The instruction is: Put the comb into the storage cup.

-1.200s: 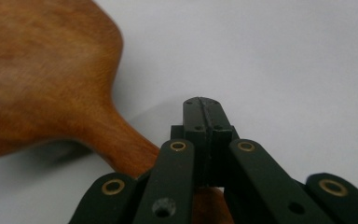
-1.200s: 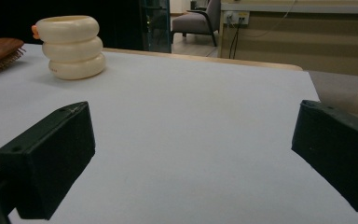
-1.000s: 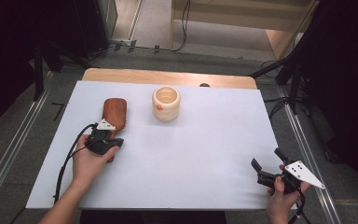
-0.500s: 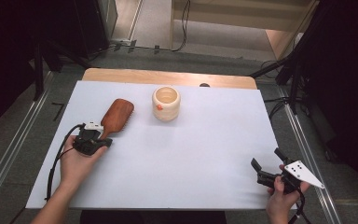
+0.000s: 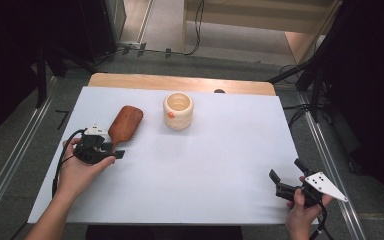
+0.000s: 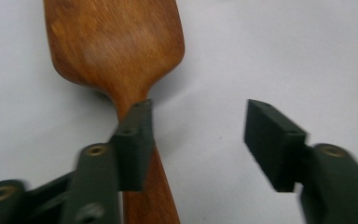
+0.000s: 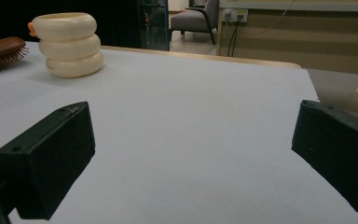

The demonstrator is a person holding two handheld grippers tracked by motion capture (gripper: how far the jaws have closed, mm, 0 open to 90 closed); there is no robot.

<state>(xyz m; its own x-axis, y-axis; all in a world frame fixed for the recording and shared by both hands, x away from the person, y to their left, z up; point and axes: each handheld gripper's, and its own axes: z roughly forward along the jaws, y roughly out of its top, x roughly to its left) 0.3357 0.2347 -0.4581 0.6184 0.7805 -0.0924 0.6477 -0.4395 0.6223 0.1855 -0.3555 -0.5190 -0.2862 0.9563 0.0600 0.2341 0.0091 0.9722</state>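
Hidden: the wooden hairbrush [image 5: 126, 123] lies bristles-down on the white table [image 5: 220, 165]; its handle end is covered by the left gripper [image 5: 111, 150].
Left gripper: jaws just opened, apart, handle under one.
Right gripper [image 5: 286, 182]: jaws wide apart, low at the near edge.
Cup [image 5: 178, 111]: cream, ribbed, beside the brush.

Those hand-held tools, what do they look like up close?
Each tool, left and right, is black with two blocky, squared jaws and brass-coloured screws at the joints. A black cable trails from the left one. The right carries a grey three-cornered plate with dark dots. No sleeves show.
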